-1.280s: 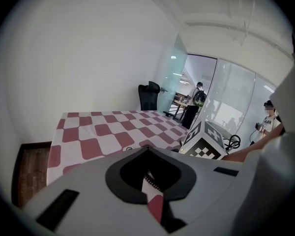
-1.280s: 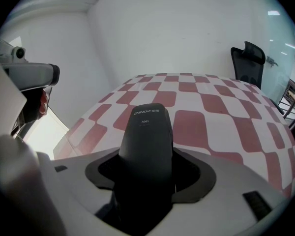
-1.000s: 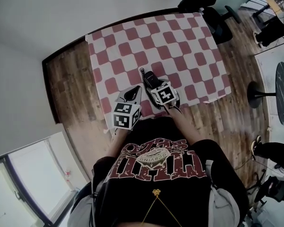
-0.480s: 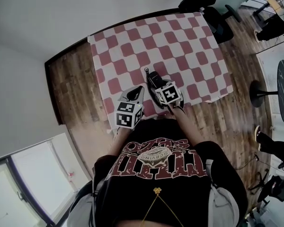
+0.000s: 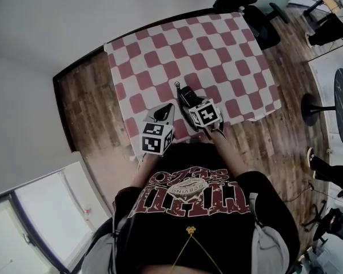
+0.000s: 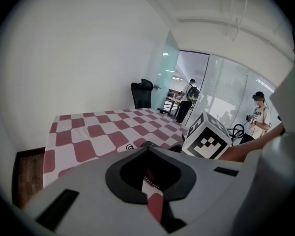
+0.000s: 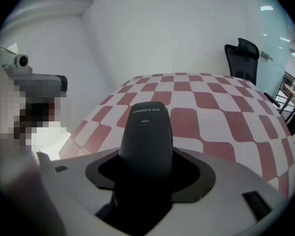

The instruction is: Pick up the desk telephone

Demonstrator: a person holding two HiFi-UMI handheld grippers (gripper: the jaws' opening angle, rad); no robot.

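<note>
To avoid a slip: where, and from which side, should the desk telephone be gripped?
Probably across the narrow near end of the desk telephone, coming from the table's near edge: it lies long and slim, pointing away, cord at the far end. The right gripper holds it there.

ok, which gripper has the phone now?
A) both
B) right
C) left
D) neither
B: the phone sits between the jaws of the right gripper in its own view, while the left gripper has only the cloth showing past its jaws.
</note>
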